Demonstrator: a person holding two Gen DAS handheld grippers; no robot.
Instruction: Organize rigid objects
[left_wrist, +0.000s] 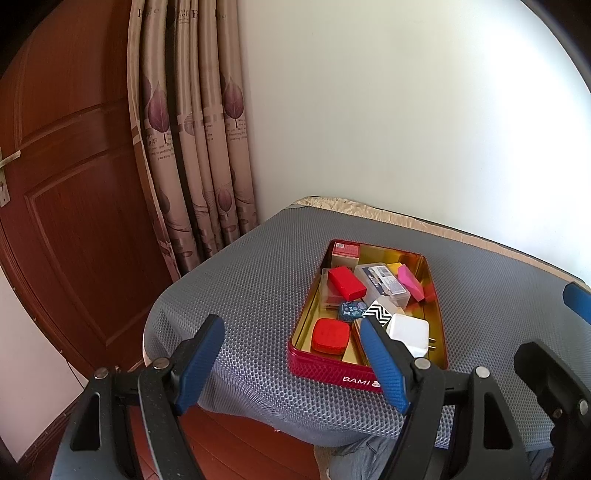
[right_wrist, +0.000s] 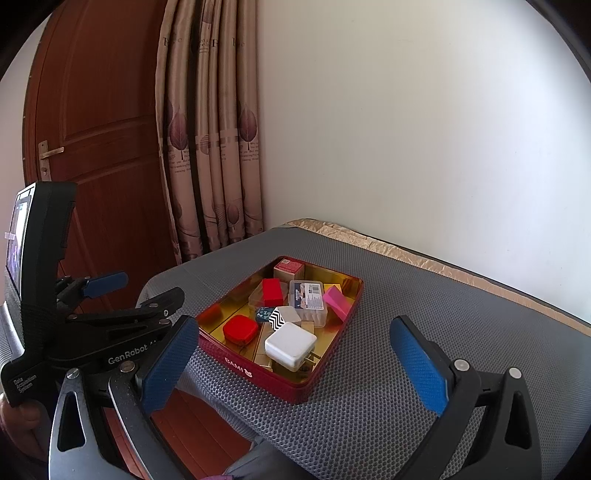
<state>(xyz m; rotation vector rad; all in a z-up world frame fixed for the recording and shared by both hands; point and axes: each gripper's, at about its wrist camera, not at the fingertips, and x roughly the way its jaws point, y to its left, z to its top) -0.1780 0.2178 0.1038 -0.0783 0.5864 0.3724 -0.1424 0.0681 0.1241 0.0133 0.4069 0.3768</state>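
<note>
A red tin (left_wrist: 328, 371) with a gold inside, marked BAMI, lies on a grey mesh mat (left_wrist: 251, 280). It holds several small items: a red box (left_wrist: 346, 282), a red rounded case (left_wrist: 330, 336), a white charger (left_wrist: 408, 332), a pink block (left_wrist: 410, 282), a clear labelled box (left_wrist: 384, 282) and a zigzag box (left_wrist: 378, 312). My left gripper (left_wrist: 291, 322) hangs open and empty over the tin's near left corner. The right gripper (right_wrist: 293, 322) is open and empty too, in front of the tin (right_wrist: 258, 376), with the charger (right_wrist: 290, 345) between its blue fingers.
A brown door (left_wrist: 74, 184) and patterned curtain (left_wrist: 192, 129) stand at the left, a white wall (left_wrist: 406, 110) behind. The mat's near edge drops to wood floor (left_wrist: 236, 443). In the right wrist view the left gripper (right_wrist: 144, 290) sits at the left, with a hand (right_wrist: 14, 417) below.
</note>
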